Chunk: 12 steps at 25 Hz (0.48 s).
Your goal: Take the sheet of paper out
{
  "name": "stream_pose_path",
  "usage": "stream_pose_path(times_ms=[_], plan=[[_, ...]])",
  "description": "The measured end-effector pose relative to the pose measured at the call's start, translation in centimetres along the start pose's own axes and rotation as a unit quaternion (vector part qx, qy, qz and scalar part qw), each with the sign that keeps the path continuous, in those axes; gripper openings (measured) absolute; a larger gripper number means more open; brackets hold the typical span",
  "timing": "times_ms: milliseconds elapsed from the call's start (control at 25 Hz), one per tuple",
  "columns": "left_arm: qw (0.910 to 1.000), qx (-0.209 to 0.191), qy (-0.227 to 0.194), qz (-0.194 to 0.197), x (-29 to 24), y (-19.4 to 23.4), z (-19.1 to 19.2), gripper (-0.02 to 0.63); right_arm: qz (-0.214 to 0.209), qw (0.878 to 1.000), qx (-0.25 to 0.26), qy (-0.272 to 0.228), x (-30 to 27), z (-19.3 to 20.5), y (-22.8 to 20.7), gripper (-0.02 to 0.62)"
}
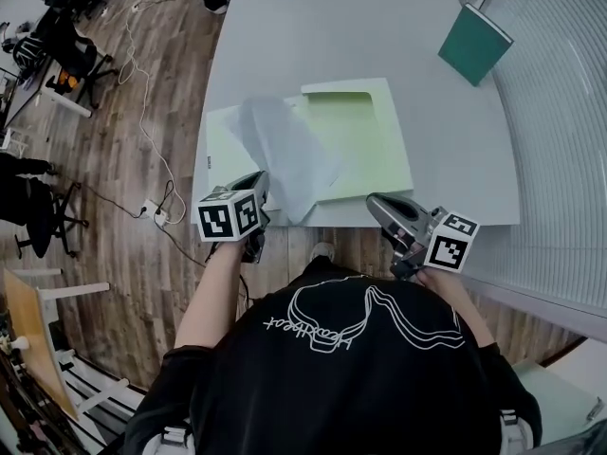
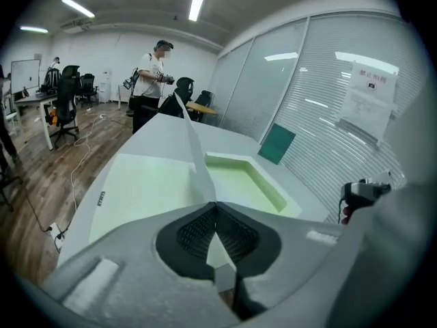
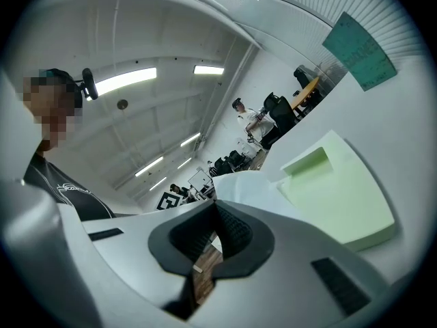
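Observation:
A white sheet of paper curls up off the open light-green folder on the grey table. My left gripper is at the table's near edge, shut on the sheet's near corner. In the left gripper view the sheet rises straight out of the closed jaws of the left gripper, above the folder. My right gripper hangs just off the near edge by the folder's corner. In the right gripper view the right gripper has its tips together with nothing between them, and beyond it lie the folder and the lifted sheet.
A dark green book lies at the table's far right corner, beside a blinded glass wall. Wooden floor with cables and office chairs lies left of the table. A person stands far off in the room.

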<state>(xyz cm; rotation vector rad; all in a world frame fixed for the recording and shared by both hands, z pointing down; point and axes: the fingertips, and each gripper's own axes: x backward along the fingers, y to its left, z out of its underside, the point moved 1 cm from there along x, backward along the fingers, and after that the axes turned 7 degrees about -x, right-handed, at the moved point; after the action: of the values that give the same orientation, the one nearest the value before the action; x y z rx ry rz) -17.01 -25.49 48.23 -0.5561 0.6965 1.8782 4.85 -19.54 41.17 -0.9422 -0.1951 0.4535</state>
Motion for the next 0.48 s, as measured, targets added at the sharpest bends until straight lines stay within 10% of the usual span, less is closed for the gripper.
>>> stream_pose_path(times_ms=[480], plan=[[0.9917,-0.067,-0.101,-0.044,9.8,-5.1,-0.9,0.014,-0.054,0.997,0.043,0.017,2.2,2.2,4.4,0.008]])
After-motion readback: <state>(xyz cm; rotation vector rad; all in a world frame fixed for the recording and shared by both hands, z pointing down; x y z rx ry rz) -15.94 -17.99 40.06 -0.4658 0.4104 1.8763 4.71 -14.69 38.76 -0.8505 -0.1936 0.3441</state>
